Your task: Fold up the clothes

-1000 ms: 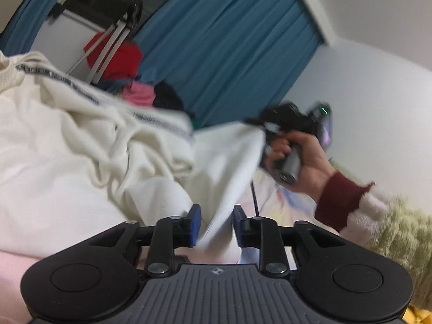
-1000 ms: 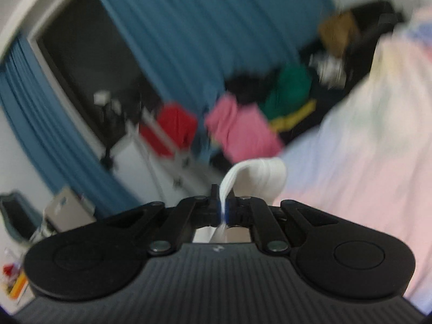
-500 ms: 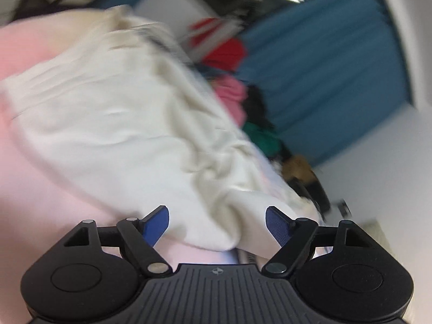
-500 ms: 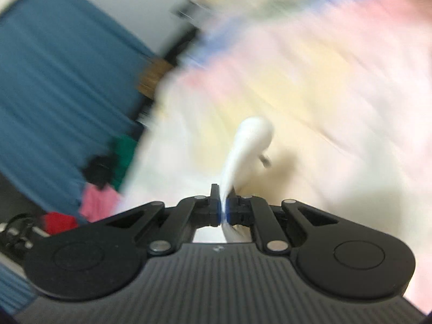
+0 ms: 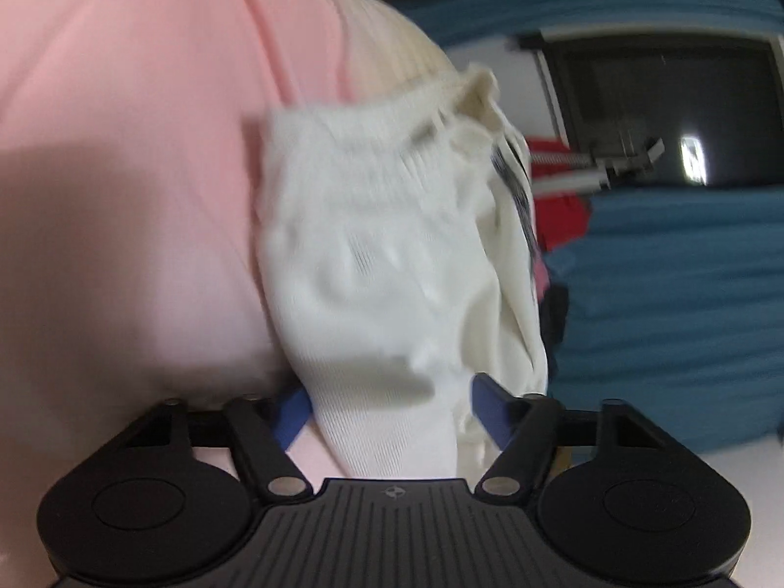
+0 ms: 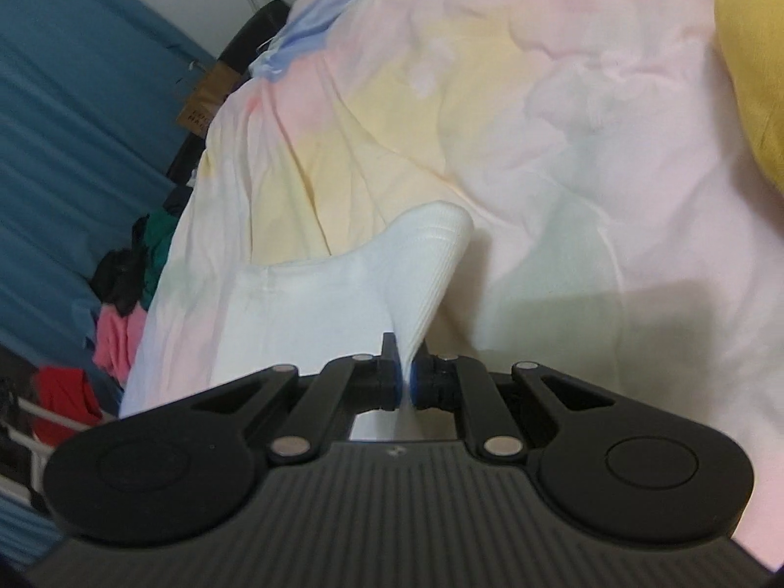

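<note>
A cream knit garment (image 5: 382,255) with a dark stripe lies bunched on the pink bedding (image 5: 122,171). My left gripper (image 5: 389,409) is open, its blue pads (image 5: 294,411) spread on either side of a fold of the garment that lies between them. In the right wrist view, my right gripper (image 6: 405,377) is shut on a white ribbed cuff (image 6: 431,255) of the garment, which hangs from the jaws above the pastel quilt (image 6: 539,122).
A blue curtain (image 5: 676,294) and a dark window (image 5: 661,108) stand behind the bed. A drying rack with red clothes (image 6: 59,402) and a pile of pink, green and black clothes (image 6: 127,304) stand at the left. A yellow cushion (image 6: 754,59) lies at the right.
My left gripper let go of the white fold, opened wide and swung round the garment. My right gripper swung from the window side over the quilt, still shut on the cuff.
</note>
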A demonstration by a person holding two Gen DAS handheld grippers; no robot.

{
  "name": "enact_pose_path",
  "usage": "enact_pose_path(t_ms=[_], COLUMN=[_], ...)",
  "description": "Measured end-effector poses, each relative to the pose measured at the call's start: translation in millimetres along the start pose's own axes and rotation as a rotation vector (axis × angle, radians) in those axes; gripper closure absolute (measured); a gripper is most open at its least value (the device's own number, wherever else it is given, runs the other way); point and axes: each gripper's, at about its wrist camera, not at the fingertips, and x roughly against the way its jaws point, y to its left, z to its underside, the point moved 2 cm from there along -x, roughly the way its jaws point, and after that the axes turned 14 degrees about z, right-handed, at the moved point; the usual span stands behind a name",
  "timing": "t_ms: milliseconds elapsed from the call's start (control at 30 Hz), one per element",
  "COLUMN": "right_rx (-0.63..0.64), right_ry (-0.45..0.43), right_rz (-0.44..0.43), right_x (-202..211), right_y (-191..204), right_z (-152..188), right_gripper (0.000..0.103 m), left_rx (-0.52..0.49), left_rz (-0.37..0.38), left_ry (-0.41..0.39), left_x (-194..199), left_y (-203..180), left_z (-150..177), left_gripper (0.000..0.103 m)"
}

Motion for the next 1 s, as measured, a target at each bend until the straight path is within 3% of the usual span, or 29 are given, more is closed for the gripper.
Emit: enact_pose_path(t_ms=[33,100,200,233,333,433,567,700,800,900,1000], right_rx=[0.022,0.056,0.072,0.078,0.09,0.1,0.089,0.053,0.056,0.088,0.114], right_ry=[-0.009,-0.022,-0.021,-0.021,-0.025,-0.04,-0.042,-0.024,-0.016,-0.027,-0.03], right_rz=[-0.002,-0.004,-0.003,0.0,-0.004,-0.006,-0.003,-0.017,-0.043,-0.05,-0.013], right_x=[2.5,6.7,9.4,9.4,8.7,6.5,1.1,-4.5,-9.1,-14.6,-16.2], right_y=[3.8,10.3,15.2,16.0,18.3,20.7,20.4,17.5,18.3,23.6,43.9], right_z=[0.6,2.0,5.0,6.2,7.9,6.9,5.4,2.4,-2.2,-7.0,-12.5], right_gripper=[0.095,0.095,0.095,0.095,0.095,0.095,0.095,0.096,0.096,0.096,0.097], left_rx=[-0.008,-0.025,-0.05,-0.058,-0.233,-0.3,-0.3,-0.283,-0.269,-0.174,-0.236], left_rz=[-0.003,-0.01,-0.02,-0.024,-0.058,-0.05,0.0,-0.029,-0.106,-0.088,-0.104], left_ry=[-0.005,-0.016,-0.032,-0.038,-0.066,-0.119,-0.227,-0.333,-0.355,-0.369,-0.384], left_x=[-0.2,-0.6,-1.2,-1.4,11.1,34.2,74.8,120.3,135.0,141.2,140.6], left_y=[-0.4,-1.2,-2.5,-2.9,-39.5,-73.0,-99.5,-78.2,-61.0,-53.9,-60.0], left_z=[-5.0,-15.1,-30.2,-35.2,-34.2,-43.4,-68.8,-83.7,-86.1,-93.8,-93.4], left_gripper=[0.049,0.077,0.092,0.093,0.096,0.098,0.098,0.098,0.098,0.098,0.098])
